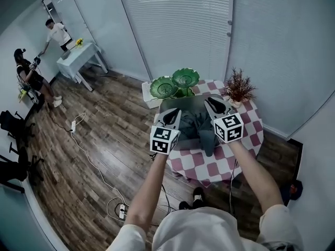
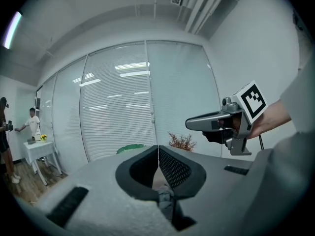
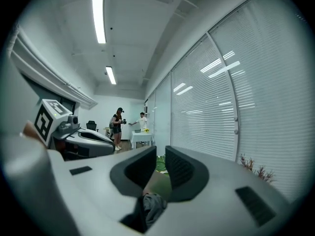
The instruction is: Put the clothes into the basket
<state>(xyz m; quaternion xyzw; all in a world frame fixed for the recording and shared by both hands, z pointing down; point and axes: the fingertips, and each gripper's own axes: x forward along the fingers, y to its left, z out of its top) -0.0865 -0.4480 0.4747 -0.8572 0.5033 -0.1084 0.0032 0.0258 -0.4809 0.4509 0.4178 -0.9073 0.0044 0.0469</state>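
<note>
The left claw (image 2: 158, 149) is pinched shut on the dark grey cloth garment (image 1: 198, 125). The right claw (image 3: 161, 154), narrowed, grips its other side. The garment is bunched between them over the round red-and-white checked bench (image 1: 250, 135), near the white basket (image 1: 148, 95).

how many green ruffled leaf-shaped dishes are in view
2: one green leaf-shaped dish beyond the grey clothes, the other just right of it, further back. None looks hidden.
</note>
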